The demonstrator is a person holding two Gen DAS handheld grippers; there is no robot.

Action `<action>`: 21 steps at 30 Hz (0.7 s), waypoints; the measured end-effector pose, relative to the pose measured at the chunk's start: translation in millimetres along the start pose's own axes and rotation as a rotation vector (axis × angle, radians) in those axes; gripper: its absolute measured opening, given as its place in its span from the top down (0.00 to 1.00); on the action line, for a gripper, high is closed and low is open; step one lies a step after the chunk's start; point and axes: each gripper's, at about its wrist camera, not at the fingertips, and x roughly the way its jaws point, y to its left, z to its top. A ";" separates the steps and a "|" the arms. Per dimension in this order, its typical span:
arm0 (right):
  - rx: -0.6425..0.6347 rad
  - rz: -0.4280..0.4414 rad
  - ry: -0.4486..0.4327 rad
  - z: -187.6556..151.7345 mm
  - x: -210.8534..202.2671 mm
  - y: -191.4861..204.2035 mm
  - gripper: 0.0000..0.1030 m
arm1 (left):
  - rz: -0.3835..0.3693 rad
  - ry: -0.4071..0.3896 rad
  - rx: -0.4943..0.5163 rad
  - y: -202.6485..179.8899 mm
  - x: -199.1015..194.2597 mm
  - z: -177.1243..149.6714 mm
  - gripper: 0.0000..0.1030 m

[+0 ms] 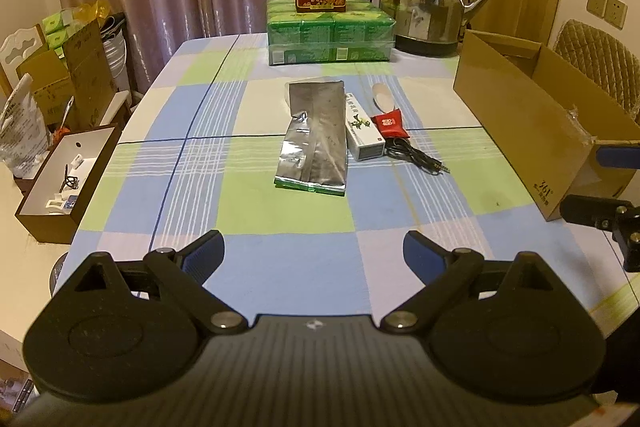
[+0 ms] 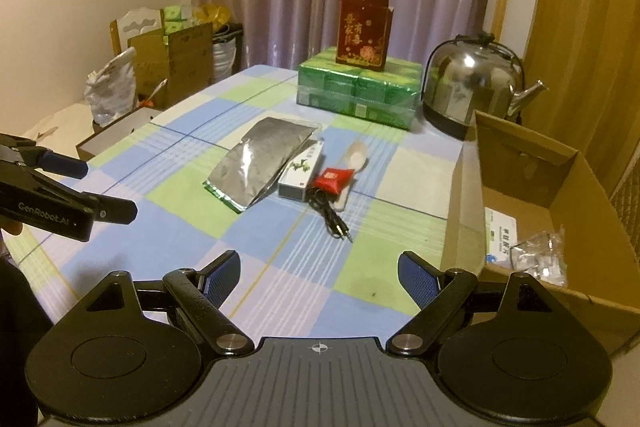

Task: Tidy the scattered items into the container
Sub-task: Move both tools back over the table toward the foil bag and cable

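Both sets of tongs stand apart with nothing between them: the left tongs (image 1: 314, 247) at the bottom of the left wrist view, the right tongs (image 2: 319, 273) at the bottom of the right wrist view. The scattered things lie in a loose cluster at the middle of the checked worktop (image 1: 280, 219), and the cardboard box (image 2: 560, 195) sits open at the right edge of the frame.

The foil pouch (image 1: 316, 135) looks light, crinkly and slippery; a pinch across its flat sealed end near the bottom should hold better than one on the puffed middle. Just beside it, the small white carton (image 1: 362, 131) looks stiff and light, easy to clamp across its narrow sides. The red sachet (image 2: 334, 181) seems soft and would squash. The black cable (image 2: 332, 215) is thin and limp, best taken at the coiled part, not the plug.

The pale spoon (image 2: 356, 155) is partly covered by the sachet. The box's contents are hard to make out: some clear wrapping and a printed slip, the rest cut off
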 end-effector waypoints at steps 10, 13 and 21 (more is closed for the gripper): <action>0.001 0.003 0.029 5.8 29.5 -1.6 0.19 | 0.000 0.028 0.002 4.8 19.2 2.4 0.09; 0.000 -0.001 0.036 9.4 41.5 -2.7 0.19 | 0.000 0.032 0.013 5.0 27.1 5.4 0.09; 0.003 0.013 0.069 19.6 86.4 -13.1 0.19 | -0.005 0.045 0.047 6.5 57.9 19.4 0.09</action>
